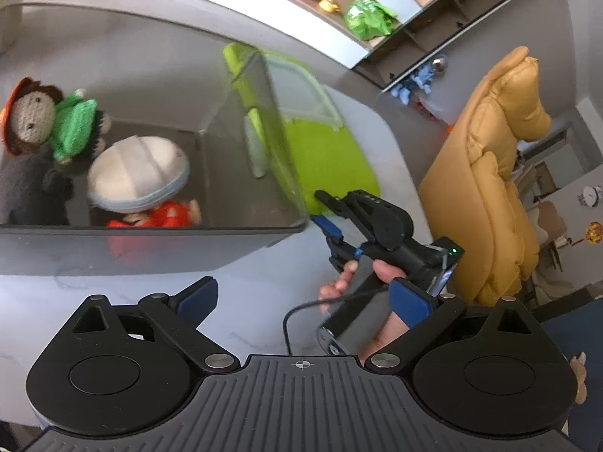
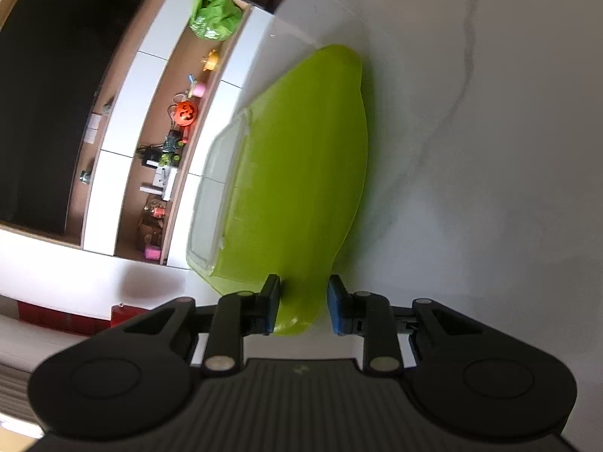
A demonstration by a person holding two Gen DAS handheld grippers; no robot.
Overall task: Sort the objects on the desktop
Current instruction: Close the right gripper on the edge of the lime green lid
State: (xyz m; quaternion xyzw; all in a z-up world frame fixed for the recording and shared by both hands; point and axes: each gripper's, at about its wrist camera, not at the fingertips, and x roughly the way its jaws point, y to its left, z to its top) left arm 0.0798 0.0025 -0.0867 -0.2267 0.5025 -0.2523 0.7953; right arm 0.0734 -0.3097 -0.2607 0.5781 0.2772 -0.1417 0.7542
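Reaching over the white table, the right claw stands partly open with its blue pads either side of the near corner of a green box, not clamped on it. That box lies on the table just beside a grey bin holding a knitted doll and a capped doll. The left claw is spread wide and empty above the table.
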